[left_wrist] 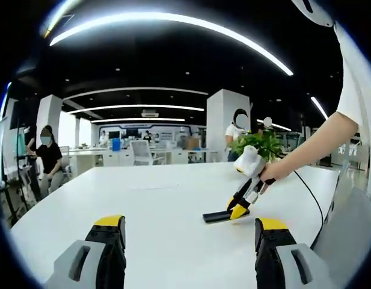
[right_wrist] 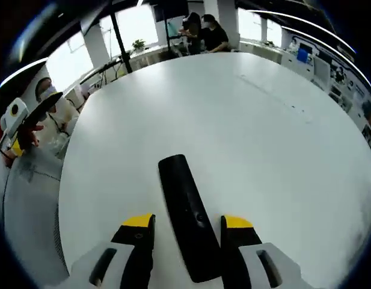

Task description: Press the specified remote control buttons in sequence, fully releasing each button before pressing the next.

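One large white table [left_wrist: 173,192] is seen in both views, its bare top spreading across an open office; in the right gripper view the same table [right_wrist: 233,132] is shown from above. Two white pillars [left_wrist: 227,123] are counted beyond the table in the left gripper view, and long curved ceiling lights [left_wrist: 173,24] are strung overhead. One seated person in black [left_wrist: 48,158] is placed at the table's far left edge, and another person in white [left_wrist: 236,133] stands behind one potted green plant [left_wrist: 263,144].

One black remote control [right_wrist: 188,217] is laid flat on the table top; in the right gripper view it runs lengthwise between the two yellow-tipped jaws of the right gripper [right_wrist: 188,223], which are held narrowly apart on either side of it, close beside its long edges; whether they touch it cannot be told. In the left gripper view the same remote control [left_wrist: 218,217] is seen as a thin dark slab, with the right gripper [left_wrist: 238,211] angled down onto its near end, held by a person's hand [left_wrist: 275,171] and bare arm.

The left gripper [left_wrist: 188,232] is held low over the table, well apart from the remote; its two jaws are spread wide, with nothing between them.
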